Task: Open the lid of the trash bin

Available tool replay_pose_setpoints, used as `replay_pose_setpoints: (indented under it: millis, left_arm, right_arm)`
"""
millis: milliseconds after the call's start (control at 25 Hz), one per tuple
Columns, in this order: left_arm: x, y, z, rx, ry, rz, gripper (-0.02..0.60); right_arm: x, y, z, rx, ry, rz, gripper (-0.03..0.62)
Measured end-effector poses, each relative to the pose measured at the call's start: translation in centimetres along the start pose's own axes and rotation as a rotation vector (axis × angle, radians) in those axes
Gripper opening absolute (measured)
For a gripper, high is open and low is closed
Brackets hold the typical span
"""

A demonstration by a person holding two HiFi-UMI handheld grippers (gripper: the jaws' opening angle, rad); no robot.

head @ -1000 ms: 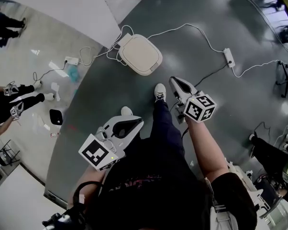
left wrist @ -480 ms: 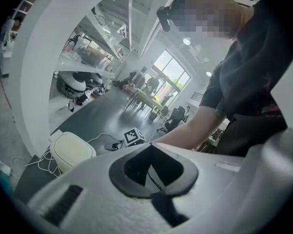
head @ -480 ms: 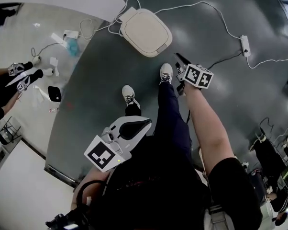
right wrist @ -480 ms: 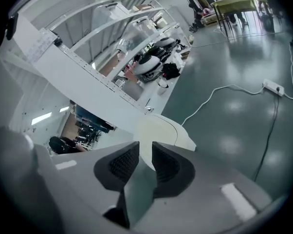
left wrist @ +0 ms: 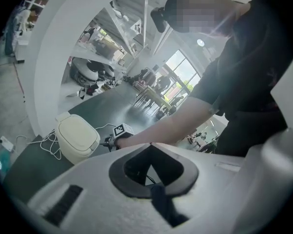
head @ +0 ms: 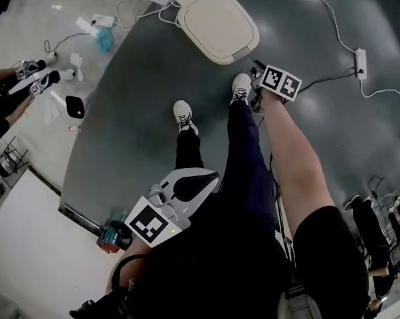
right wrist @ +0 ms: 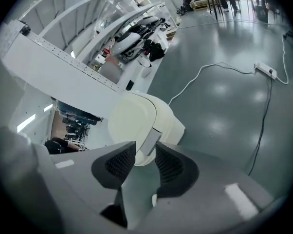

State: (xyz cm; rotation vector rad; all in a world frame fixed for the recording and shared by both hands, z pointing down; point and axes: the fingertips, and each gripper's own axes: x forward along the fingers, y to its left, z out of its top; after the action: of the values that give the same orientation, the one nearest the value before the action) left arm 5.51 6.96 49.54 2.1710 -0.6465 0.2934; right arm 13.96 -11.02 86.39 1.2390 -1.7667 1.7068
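The cream trash bin (head: pixel 216 24) stands on the dark floor with its lid down, ahead of the person's feet. My right gripper (head: pixel 256 66) is low at the bin's near right corner and points down at it. In the right gripper view the bin (right wrist: pixel 137 121) fills the middle. Its grey lid tab (right wrist: pixel 150 141) shows through the gap of the right gripper (right wrist: pixel 145 151), beyond the tips. Those jaws are opening with nothing between the pads. My left gripper (head: pixel 201 180) hangs by the person's left thigh, far from the bin. In its own view the left gripper (left wrist: pixel 150 146) has its tips meeting, empty.
A white cable runs from the bin to a power strip (head: pixel 361 62) at right. The person's shoes (head: pixel 182 115) (head: pixel 241 85) stand just short of the bin. Another person holds grippers (head: pixel 28 73) at left on the lighter floor, near a black object (head: pixel 74 106) and scattered bits.
My right gripper has dropped away from the camera down to the bin's near corner. The left gripper has sunk lower beside the thigh. The bin sits higher in the head view.
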Motion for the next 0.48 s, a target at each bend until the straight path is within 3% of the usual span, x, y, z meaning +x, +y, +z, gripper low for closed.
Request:
replay_pose_setpoints:
  millis: [80, 240, 480]
  left_arm:
    - [0.1, 0.6, -0.8, -0.03, -0.013, 0.011, 0.002]
    - [0.3, 1.4, -3.0, -0.031, 0.045, 0.006, 0.002]
    - [0.3, 2.4, -3.5, -0.062, 0.028, 0.014, 0.002]
  right_arm:
    - [1.1, -0.4, -0.2, 0.019, 0.007, -0.005, 0.135]
    - [3.1, -0.8, -0.5, 0.049, 0.008, -0.006, 0.135]
    - [4.5, -1.8, -0.5, 0.104, -0.004, -0.061, 0.136]
